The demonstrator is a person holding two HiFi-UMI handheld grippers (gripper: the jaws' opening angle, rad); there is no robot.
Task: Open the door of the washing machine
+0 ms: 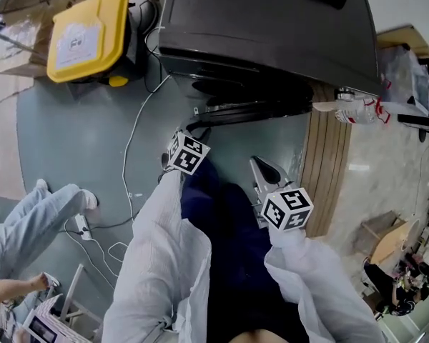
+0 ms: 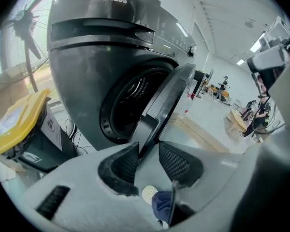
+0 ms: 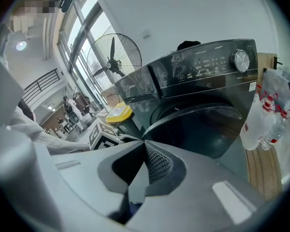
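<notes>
The dark grey washing machine (image 1: 272,20) stands ahead, its round door (image 1: 250,109) swung partly out from the drum opening (image 2: 130,100). In the left gripper view the door (image 2: 169,95) stands edge-on, and its rim runs down between the pads of my left gripper (image 2: 149,151), which is shut on it. From the head view the left gripper (image 1: 196,128) sits at the door's left end. My right gripper (image 1: 261,164) hangs a little short of the door, to the right. Its jaws (image 3: 144,146) are shut with nothing between them, and the door (image 3: 198,124) shows beyond.
A yellow-lidded bin (image 1: 89,34) stands left of the machine. White cables (image 1: 129,163) trail over the floor. A wooden platform (image 1: 329,163) with bagged plastic bottles (image 1: 357,109) lies to the right. Another person's legs (image 1: 36,213) are at far left. A standing fan (image 3: 111,59) is behind.
</notes>
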